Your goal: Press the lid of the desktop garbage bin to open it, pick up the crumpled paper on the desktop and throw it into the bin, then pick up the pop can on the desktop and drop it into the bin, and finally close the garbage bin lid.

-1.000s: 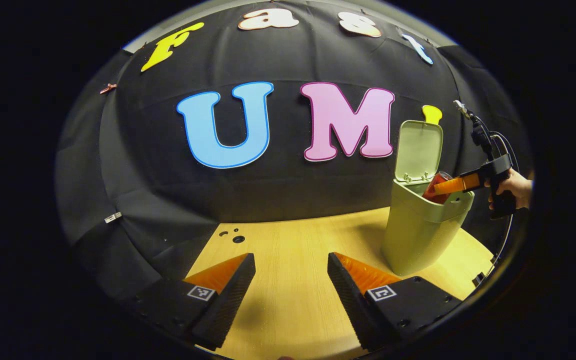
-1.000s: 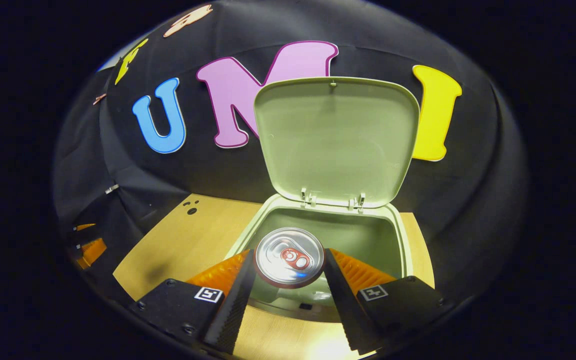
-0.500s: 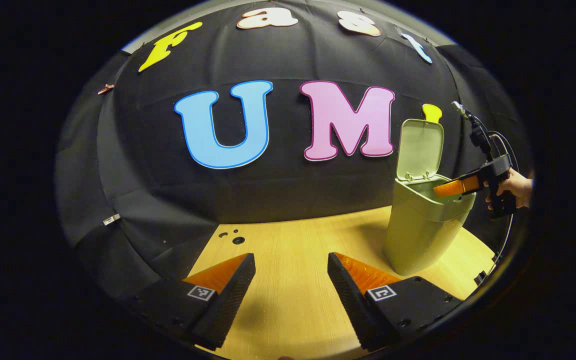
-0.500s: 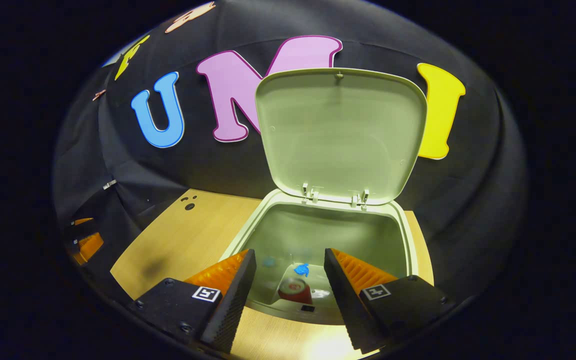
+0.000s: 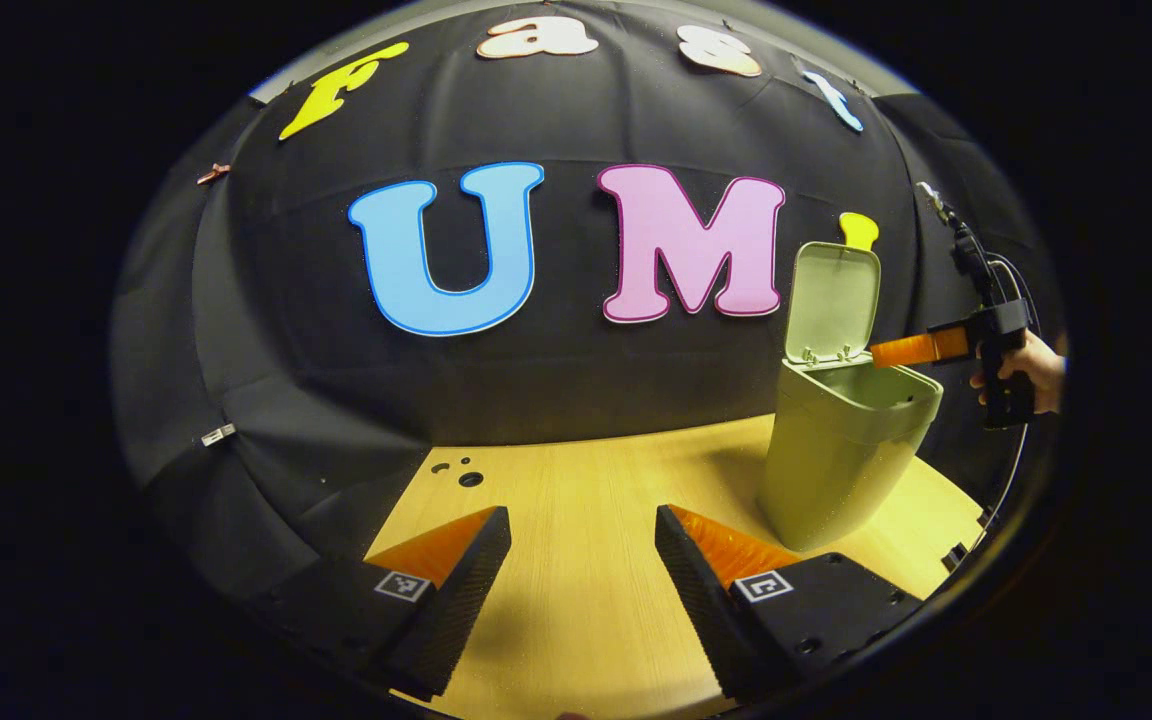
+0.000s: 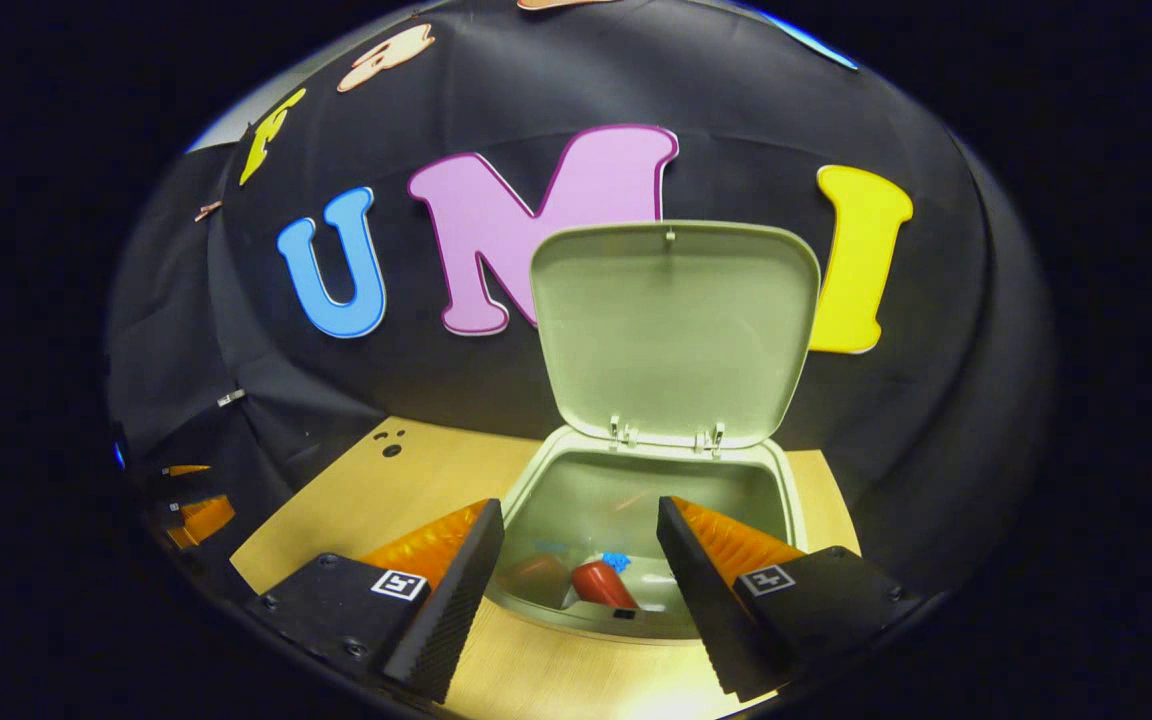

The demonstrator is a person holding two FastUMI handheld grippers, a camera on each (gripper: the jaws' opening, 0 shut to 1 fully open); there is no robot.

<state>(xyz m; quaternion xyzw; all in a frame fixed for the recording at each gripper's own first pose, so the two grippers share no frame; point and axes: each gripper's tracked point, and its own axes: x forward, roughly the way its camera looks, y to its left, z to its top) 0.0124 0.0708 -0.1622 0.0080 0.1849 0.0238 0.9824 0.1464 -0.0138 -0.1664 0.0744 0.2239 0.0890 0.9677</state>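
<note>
Pop can [image 6: 603, 584] — half-hidden behind bin rim [image 6: 596, 622]

surface: light wooden table [image 5: 576, 600] | on it: green bin [image 5: 836, 460], upright, lid open

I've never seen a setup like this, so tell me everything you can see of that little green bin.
The bin is pale green, plastic-looking, tapering downward, upright on the wooden table. Its lid stands open, raised on two hinges at the back rim. Inside lie a red can and something small and blue. The right gripper hangs open above the opening, apart from it.
</note>
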